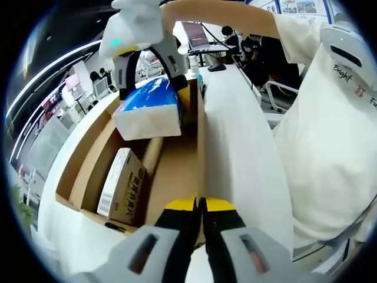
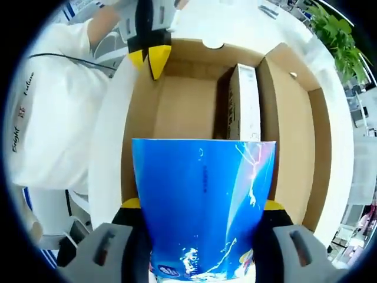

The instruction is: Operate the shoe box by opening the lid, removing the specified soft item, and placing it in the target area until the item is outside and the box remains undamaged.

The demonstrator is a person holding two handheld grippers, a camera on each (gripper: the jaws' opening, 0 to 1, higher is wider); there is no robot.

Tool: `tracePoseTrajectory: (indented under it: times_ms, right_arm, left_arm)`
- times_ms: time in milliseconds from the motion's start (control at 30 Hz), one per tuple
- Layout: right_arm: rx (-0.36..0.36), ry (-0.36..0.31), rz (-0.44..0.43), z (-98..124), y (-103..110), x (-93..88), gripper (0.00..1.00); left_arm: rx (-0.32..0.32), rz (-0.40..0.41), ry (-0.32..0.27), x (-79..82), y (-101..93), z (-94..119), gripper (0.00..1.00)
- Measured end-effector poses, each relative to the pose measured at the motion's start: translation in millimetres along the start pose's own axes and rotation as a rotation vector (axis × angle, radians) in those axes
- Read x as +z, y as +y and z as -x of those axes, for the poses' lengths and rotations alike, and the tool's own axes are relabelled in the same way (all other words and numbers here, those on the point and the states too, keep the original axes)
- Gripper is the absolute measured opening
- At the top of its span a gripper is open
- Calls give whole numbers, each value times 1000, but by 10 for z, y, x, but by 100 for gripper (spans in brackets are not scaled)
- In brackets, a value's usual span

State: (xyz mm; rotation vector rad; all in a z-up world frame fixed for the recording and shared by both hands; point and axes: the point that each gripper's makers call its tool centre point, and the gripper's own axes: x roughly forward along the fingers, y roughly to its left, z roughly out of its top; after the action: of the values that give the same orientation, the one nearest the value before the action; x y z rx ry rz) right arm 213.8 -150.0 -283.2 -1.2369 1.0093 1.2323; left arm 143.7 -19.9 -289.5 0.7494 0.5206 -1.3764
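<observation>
Both tongs (image 1: 202, 207) (image 2: 200, 206) clamped shut

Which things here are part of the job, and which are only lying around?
Job: shoe box; blue soft pack, held by the right gripper; left gripper, clamped on the box wall.

Lying around: small carton in the box; green plant.
</observation>
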Motion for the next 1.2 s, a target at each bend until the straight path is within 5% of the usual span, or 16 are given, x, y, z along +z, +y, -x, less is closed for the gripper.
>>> tracePoseTrajectory:
  times_ms: [267, 433, 1200]
  right_arm:
    - [-55, 9, -32, 186, -88, -24, 69]
    - [-4, 45, 23, 137, 98, -57, 69]
    - [-39, 27, 25, 476, -23, -87, 69]
  left_arm:
    - [1, -1, -3, 1, -3, -2, 2]
    - [2, 1, -1, 4, -6, -9, 2]
    - [2, -1, -6, 7, -5, -4, 2]
